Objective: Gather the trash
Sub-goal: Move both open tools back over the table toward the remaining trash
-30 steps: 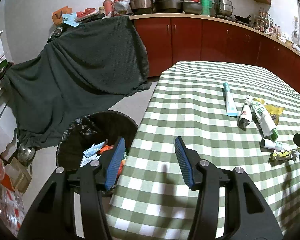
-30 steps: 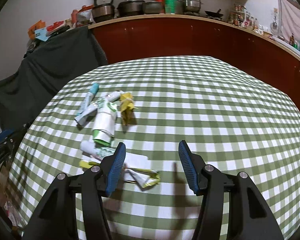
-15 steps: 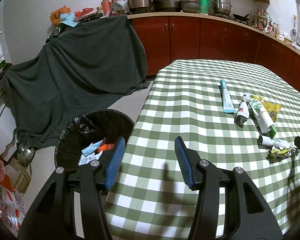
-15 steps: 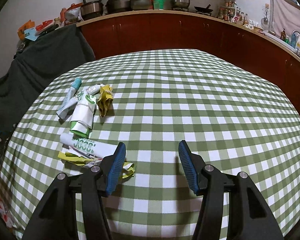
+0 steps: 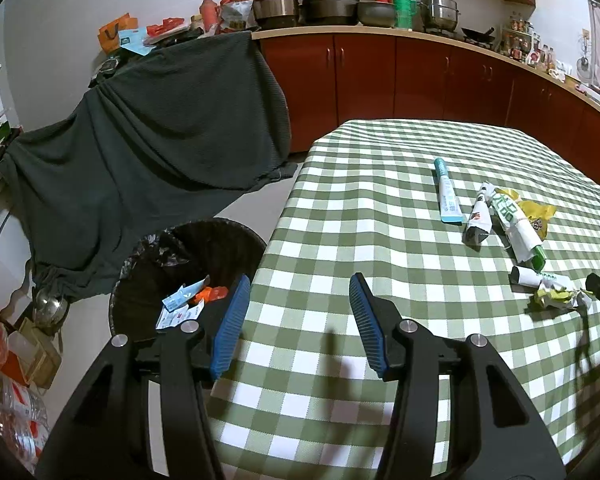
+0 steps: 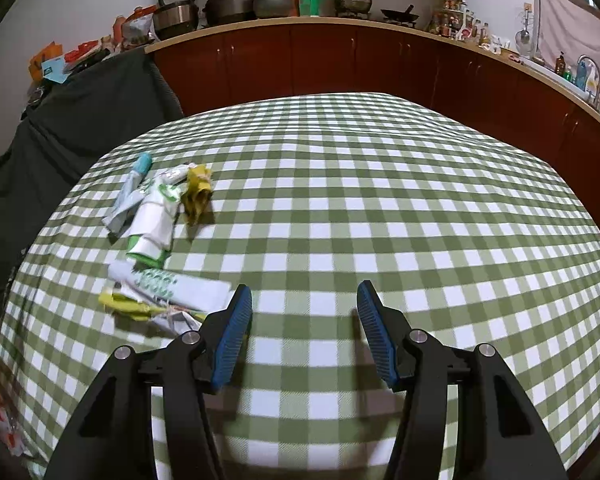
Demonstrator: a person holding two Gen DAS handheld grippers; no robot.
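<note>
Trash lies on the green checked table (image 5: pixel 360 216) (image 6: pixel 380 200): a blue tube (image 5: pixel 447 197) (image 6: pixel 130 188), a crumpled white and green wrapper (image 5: pixel 518 224) (image 6: pixel 154 220), a yellow wrapper (image 5: pixel 538 214) (image 6: pixel 197 192), a white and green tube (image 5: pixel 538 277) (image 6: pixel 172 286), and a yellow-white crumpled scrap (image 5: pixel 558 298) (image 6: pixel 140 308). A black bin (image 5: pixel 180 264) on the floor at the table's left edge holds several wrappers. My left gripper (image 5: pixel 296 320) is open and empty above the table edge beside the bin. My right gripper (image 6: pixel 305 330) is open and empty, its left finger just right of the scrap and tube.
A dark green cloth (image 5: pixel 148 136) drapes over furniture behind the bin. Red cabinets (image 6: pixel 340 68) with a counter of pots run along the far wall. Bottles and bags crowd the floor at the left (image 5: pixel 8 380). The right half of the table carries no objects.
In the right wrist view the trash pile has slid left, and the scrap that lay between the fingers now lies left of the left finger. The left wrist view shifted slightly, bin and table nearly the same.
</note>
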